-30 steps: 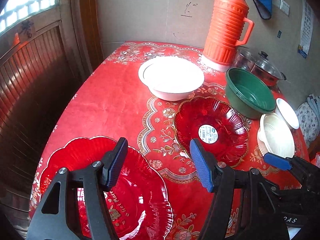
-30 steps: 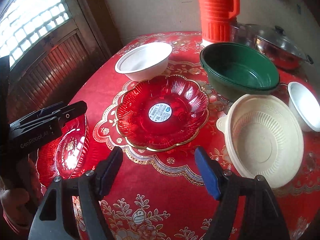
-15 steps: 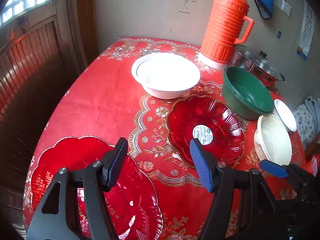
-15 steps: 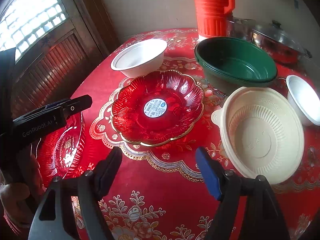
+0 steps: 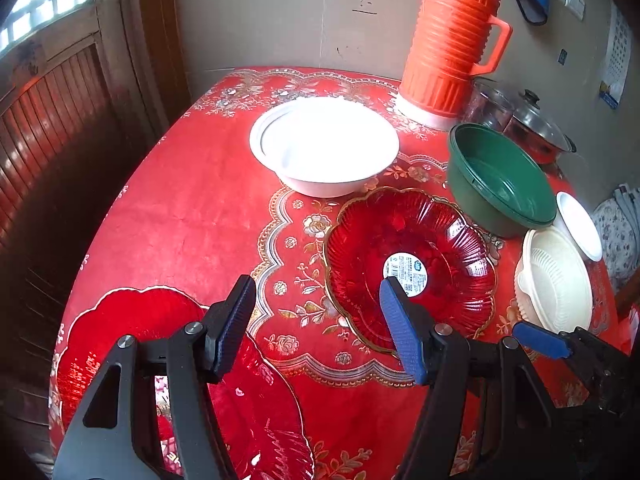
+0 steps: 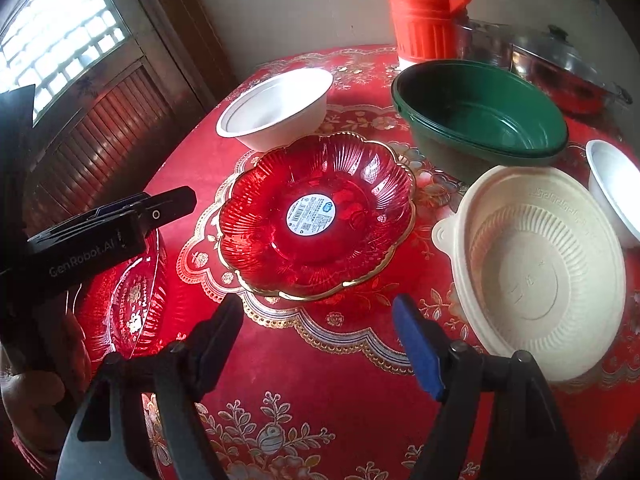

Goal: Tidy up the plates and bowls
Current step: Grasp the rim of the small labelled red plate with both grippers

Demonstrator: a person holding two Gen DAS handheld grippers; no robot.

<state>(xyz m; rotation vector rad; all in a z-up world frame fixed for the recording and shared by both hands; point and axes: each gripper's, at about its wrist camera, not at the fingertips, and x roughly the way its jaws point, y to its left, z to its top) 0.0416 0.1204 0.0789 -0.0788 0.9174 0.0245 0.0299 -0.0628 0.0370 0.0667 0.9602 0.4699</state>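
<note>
While nothing is gripped, both sets of fingers stay spread: left gripper (image 5: 316, 324) and right gripper (image 6: 316, 340) flank labelled red plate (image 6: 316, 216) (likely first pick); cream bowl (image 6: 540, 272) beside it.

The table (image 5: 188, 216) is covered by a glossy red cloth printed with gold and silver flowers. The flower-shaped red plate (image 6: 316, 216) is seen as clear, ribbed, shiny plastic or glass with a gilt rim and a paper label. A second red plate (image 5: 120, 332) shows the same glassy sheen. The white bowl (image 5: 324, 148) looks smooth and matt, the green bowl (image 6: 480, 112) smooth glossy plastic, the cream bowl (image 6: 536, 272) ribbed and matt. The orange flask (image 5: 452, 36) is ridged plastic. The pot lid (image 5: 536, 120) is glass and metal.
</note>
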